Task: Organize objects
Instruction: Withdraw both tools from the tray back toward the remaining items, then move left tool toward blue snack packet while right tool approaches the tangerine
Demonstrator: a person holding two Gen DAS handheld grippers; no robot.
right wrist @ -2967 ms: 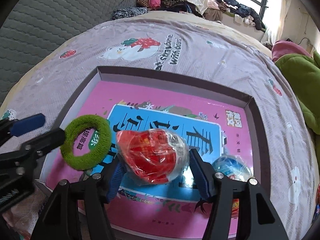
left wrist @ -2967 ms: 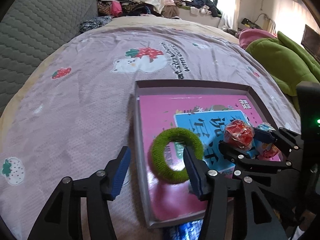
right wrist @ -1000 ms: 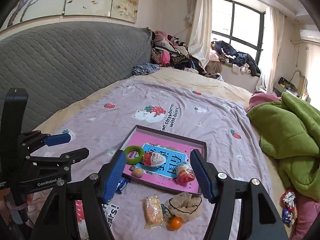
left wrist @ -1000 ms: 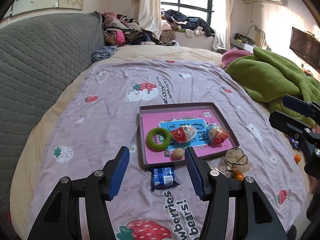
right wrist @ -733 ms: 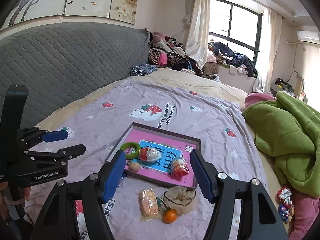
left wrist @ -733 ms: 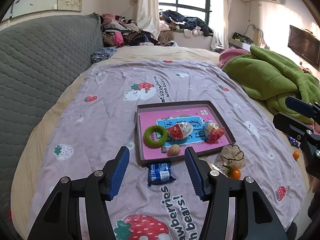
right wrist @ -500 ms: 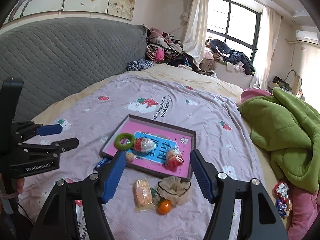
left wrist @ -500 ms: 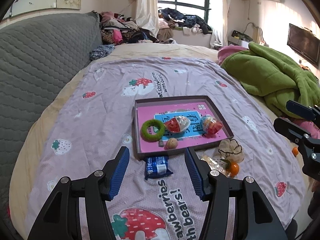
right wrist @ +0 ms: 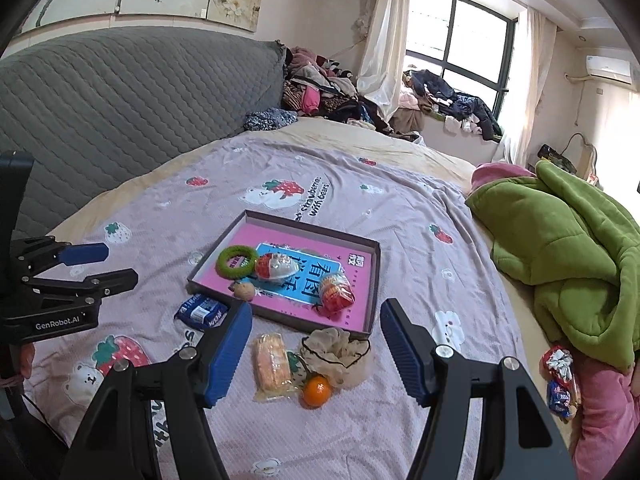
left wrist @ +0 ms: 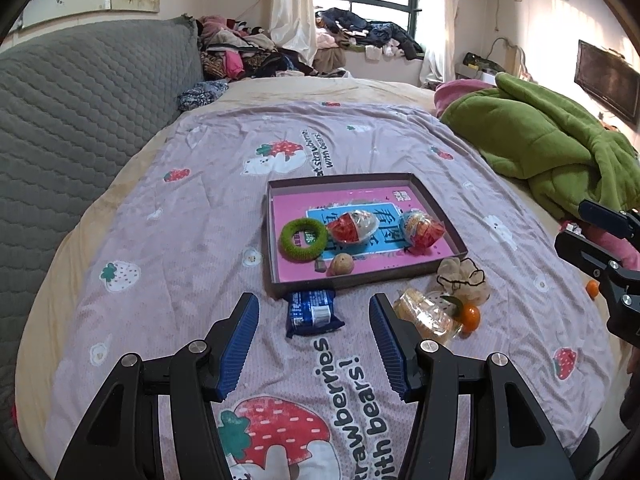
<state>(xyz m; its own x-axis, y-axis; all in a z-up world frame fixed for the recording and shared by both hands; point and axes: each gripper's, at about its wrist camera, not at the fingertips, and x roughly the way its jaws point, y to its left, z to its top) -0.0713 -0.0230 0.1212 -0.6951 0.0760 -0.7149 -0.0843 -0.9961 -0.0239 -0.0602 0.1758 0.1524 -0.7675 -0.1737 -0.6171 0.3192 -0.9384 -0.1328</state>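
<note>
We held the left gripper [left wrist: 314,334] and right gripper [right wrist: 316,346] spread wide and empty above the bed; the blue packet [left wrist: 312,313] lay just outside the tray [left wrist: 280,280], so we judged a low, centred descent best
</note>
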